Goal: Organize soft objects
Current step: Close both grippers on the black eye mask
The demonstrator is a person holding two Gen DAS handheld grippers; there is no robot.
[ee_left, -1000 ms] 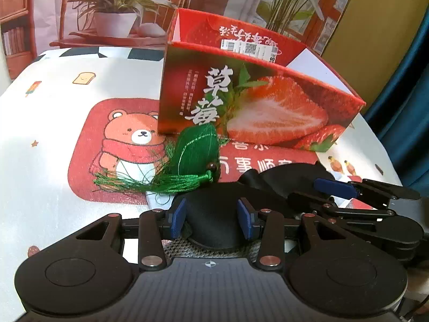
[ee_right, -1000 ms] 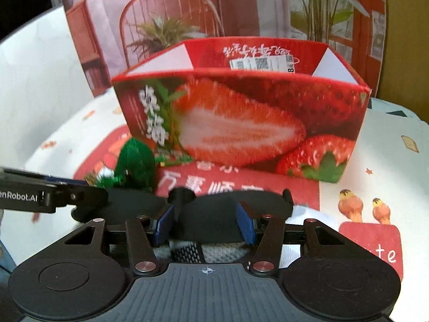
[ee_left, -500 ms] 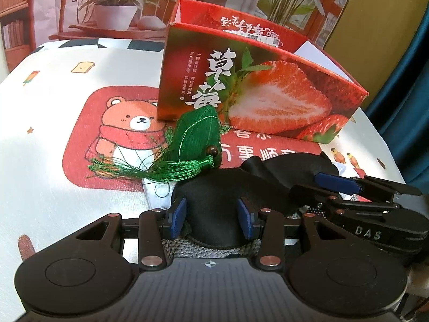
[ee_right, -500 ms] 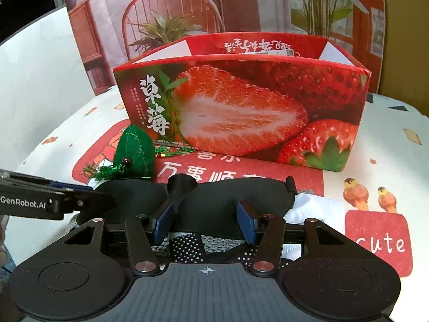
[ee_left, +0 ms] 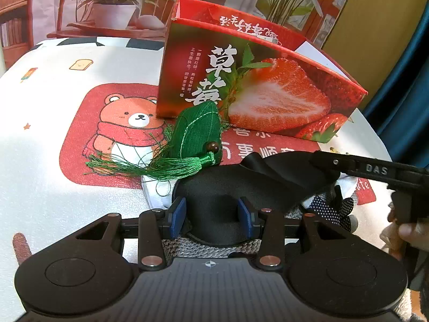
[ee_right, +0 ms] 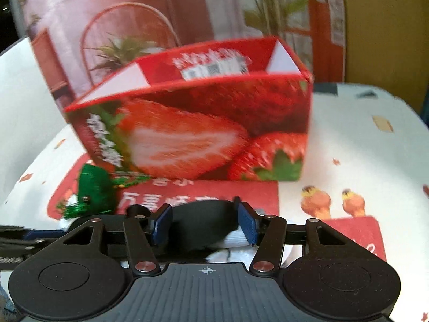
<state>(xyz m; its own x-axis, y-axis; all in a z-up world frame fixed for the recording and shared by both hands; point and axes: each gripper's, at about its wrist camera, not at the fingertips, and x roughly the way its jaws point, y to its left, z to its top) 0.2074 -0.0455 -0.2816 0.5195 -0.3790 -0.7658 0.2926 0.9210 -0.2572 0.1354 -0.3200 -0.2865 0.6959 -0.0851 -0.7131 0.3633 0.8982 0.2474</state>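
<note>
Left gripper round soft black cloth

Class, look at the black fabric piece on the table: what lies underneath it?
Under the black fabric piece a white cloth shows at its left edge, a grey knitted item at its near edge. How far they extend beneath it is covered.

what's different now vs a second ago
The right gripper has swung sideways, its view now blurred, and its fingers sit wider around the black eye mask. The left gripper stays clamped on the mask; the strawberry box and green sachet haven't moved.
</note>
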